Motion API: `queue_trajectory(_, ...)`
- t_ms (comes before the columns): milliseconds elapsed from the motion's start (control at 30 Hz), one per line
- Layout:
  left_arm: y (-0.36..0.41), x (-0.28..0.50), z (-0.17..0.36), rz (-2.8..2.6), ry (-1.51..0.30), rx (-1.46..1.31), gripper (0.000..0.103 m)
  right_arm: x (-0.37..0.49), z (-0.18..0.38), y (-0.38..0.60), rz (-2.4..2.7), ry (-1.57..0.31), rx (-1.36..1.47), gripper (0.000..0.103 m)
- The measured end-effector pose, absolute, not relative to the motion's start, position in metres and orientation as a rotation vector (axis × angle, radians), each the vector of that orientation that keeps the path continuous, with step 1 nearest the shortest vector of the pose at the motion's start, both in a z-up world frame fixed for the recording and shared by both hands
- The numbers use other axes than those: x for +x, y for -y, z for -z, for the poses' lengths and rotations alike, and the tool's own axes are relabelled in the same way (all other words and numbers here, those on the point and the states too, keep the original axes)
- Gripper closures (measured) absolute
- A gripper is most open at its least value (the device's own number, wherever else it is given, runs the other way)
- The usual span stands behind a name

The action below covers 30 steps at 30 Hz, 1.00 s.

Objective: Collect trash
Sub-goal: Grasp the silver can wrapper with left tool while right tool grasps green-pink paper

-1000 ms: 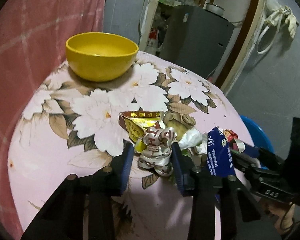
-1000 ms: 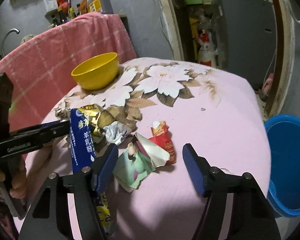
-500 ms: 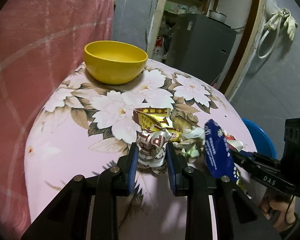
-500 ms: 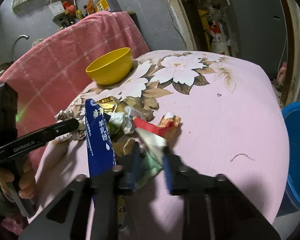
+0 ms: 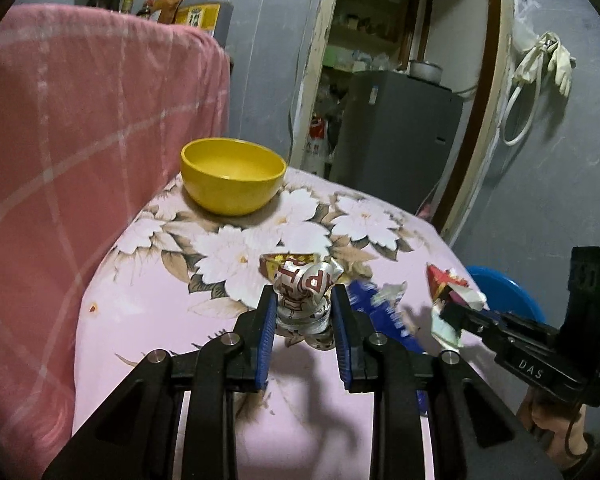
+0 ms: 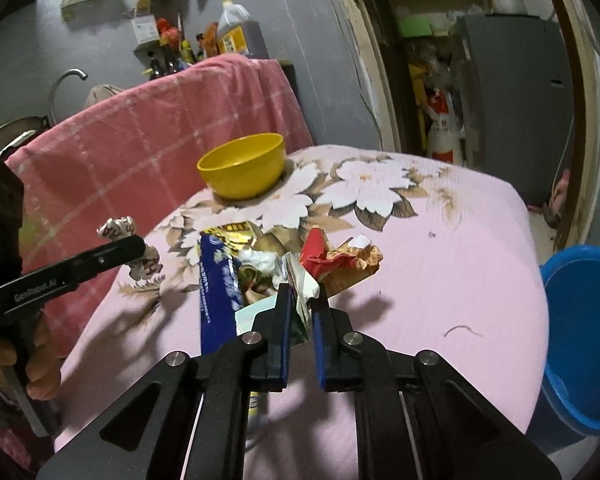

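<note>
My left gripper [image 5: 303, 304] is shut on a crumpled silver and red wrapper [image 5: 305, 285] and holds it above the floral tablecloth [image 5: 172, 304]. It also shows in the right wrist view [image 6: 118, 230]. My right gripper [image 6: 301, 304] is shut on a green and white wrapper [image 6: 300, 280] with a red and orange wrapper [image 6: 336, 258] hanging at it. In the left wrist view that bundle [image 5: 450, 300] hangs at the right gripper's tip. A blue sachet [image 6: 216, 292], a gold wrapper [image 6: 236, 232] and white crumpled paper [image 6: 260, 260] lie on the table.
A yellow bowl [image 5: 232, 174] stands at the table's far side, next to a pink checked cloth [image 5: 80, 152]. A blue bucket [image 6: 584, 328] stands on the floor past the table's right edge. A grey fridge [image 5: 396, 136] is behind, in a doorway.
Both grippers closed on their wrappers and lifted them off the table. The left rose with the silver wrapper; the right rose with the green and red wrappers.
</note>
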<state>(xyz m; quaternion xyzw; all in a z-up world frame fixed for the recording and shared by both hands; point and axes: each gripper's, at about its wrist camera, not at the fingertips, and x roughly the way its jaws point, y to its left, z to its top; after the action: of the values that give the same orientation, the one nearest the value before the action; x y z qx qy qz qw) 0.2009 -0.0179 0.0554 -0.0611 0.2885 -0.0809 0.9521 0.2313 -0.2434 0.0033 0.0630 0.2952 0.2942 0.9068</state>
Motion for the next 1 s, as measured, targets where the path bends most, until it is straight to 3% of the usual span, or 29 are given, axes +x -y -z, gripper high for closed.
queue_trajectory(667,0.026,0.199,-0.038,0.175,-0.681,-0.143,0.08,0.236,0.022,0.238,-0.742,-0.772,0.188,0.09)
queue_trajectory(800,0.029,0.195,-0.031,0.177,-0.715,-0.132,0.08,0.234,0.023,0.24,-0.778,-0.787,0.215,0.074)
queue_trajectory(933,0.03,0.192,-0.023,0.172,-0.743,-0.137,0.08,0.225,0.021,0.235,-0.796,-0.785,0.173,0.074)
queue_trajectory(1000,0.03,0.191,-0.022,0.169,-0.751,-0.141,0.08,0.221,0.021,0.232,-0.798,-0.78,0.154,0.081)
